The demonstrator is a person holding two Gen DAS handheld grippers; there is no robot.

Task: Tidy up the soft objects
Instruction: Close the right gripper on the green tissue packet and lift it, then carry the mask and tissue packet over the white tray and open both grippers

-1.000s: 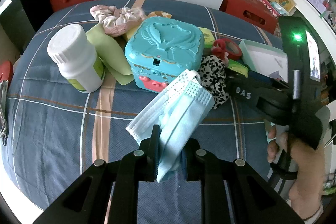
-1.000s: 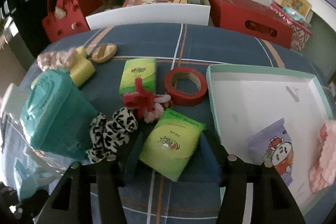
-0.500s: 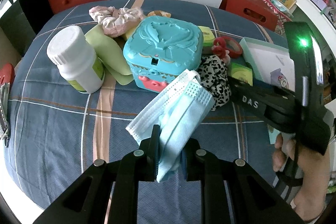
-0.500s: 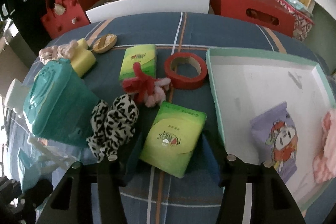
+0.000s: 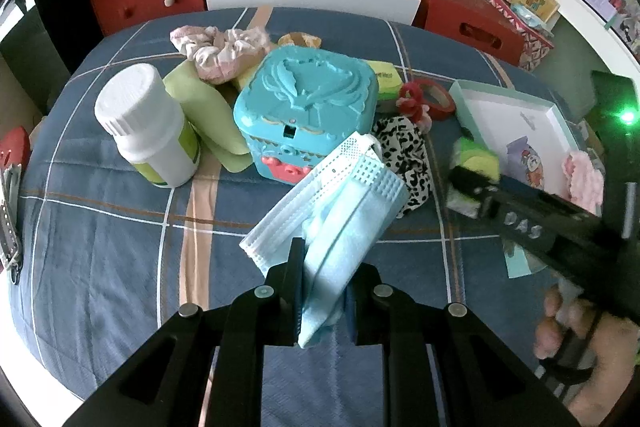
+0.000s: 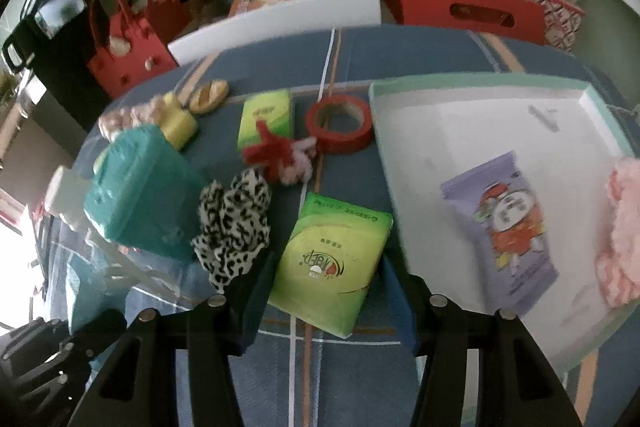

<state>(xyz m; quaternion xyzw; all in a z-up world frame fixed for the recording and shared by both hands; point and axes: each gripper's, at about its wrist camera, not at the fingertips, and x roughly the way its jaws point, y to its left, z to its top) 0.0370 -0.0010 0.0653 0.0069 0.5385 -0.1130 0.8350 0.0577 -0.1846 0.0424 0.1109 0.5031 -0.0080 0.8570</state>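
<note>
A blue plaid cloth (image 5: 100, 219) covered the tabletop, cluttered with a turquoise embossed plastic box (image 5: 308, 115), a white-capped bottle (image 5: 148, 131) and a leopard-print scrunchie (image 6: 234, 223); red bags and boxes lined the wall behind. The left tool (image 5: 322, 291) was clenched on a pale blue pleated face mask (image 5: 340, 211), lifted above the cloth, its long axis slanting away toward the box. The right tool (image 6: 326, 291) gripped a green tissue pack (image 6: 332, 259), its long axis pointing away, beside a white shallow tray (image 6: 472, 123).
</note>
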